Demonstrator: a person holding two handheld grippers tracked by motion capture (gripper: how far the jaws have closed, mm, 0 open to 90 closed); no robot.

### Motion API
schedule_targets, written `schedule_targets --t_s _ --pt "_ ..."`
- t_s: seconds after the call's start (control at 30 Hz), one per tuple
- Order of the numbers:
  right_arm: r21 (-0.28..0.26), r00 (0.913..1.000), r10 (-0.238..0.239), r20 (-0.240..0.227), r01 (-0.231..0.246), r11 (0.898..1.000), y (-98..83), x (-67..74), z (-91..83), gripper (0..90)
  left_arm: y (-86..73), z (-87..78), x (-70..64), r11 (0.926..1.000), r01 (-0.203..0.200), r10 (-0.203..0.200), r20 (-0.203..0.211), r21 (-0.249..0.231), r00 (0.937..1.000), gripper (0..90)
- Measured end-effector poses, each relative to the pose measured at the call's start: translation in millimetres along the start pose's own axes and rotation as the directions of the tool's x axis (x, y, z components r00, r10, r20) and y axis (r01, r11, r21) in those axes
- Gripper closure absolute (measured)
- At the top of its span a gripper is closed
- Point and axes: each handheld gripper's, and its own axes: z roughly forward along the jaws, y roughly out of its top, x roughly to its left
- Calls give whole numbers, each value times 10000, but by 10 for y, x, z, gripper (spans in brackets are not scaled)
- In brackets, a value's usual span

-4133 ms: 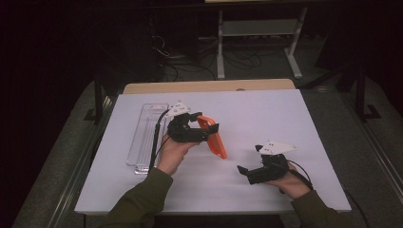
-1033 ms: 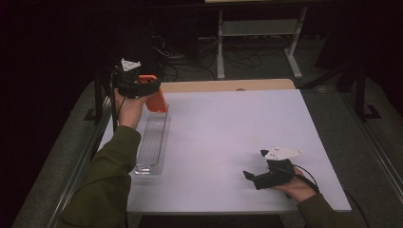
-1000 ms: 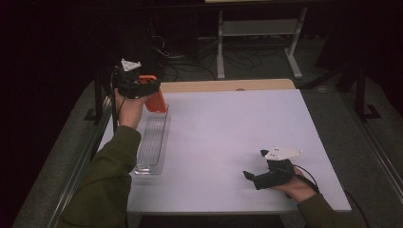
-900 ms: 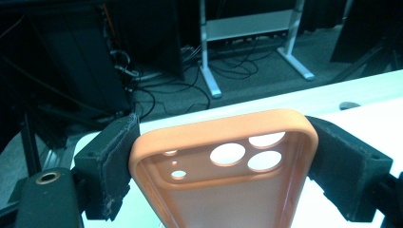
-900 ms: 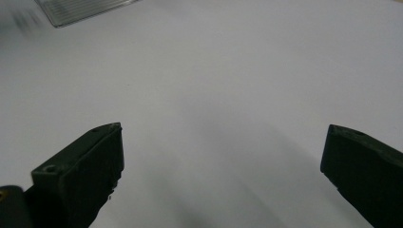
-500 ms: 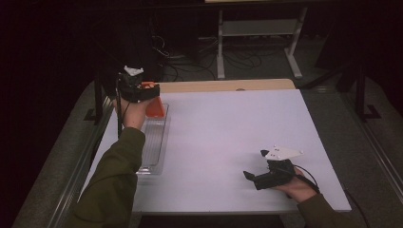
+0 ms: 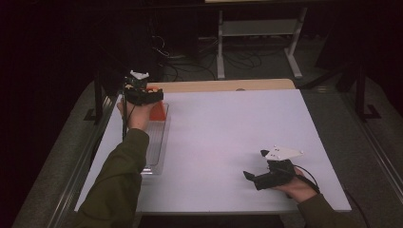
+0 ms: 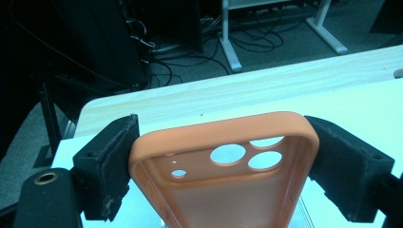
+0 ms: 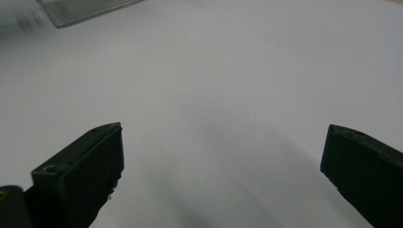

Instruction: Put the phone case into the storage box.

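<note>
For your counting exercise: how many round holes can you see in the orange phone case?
4: in the phone case, a large one, one right of it, one above, partly hidden, one small at left.

The room is dim, its far side nearly black. A white table top (image 7: 237, 137) lies lit in the middle, with a strip of pale wood (image 7: 223, 85) along its far edge. Grey carpeted floor (image 7: 375, 142) flanks it. Beyond stands a white metal frame (image 7: 259, 28) (a desk or shelf, legs splayed), with dark cables (image 7: 190, 66) tangled on the floor.
</note>
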Motion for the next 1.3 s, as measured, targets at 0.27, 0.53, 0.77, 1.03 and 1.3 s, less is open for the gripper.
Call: schedule_targets --t_s 0.27,0.53,0.77,1.03,1.3 --pt "-36 10000 20 27 -20 10000 2 -6 -12 0 -27 70 -32 9999 -27 29 -146 142 9999 146" --pt "-29 10000 -13 14 13 10000 3 -1 -6 0 -27 117 -66 9999 -112 110 -344 -48 9993 141" --pt "-28 10000 -21 -6 21 10000 3 0 -6 0 -26 172 -53 9995 -48 43 -154 -322 9999 141" --pt "20 10000 -18 -7 18 10000 4 10 -7 0 -16 211 -23 9993 -33 32 -45 -370 10000 131" --pt "40 10000 -16 -6 16 10000 7 12 -6 0 -10 215 -1 9985 52 -54 -25 -549 10000 71"
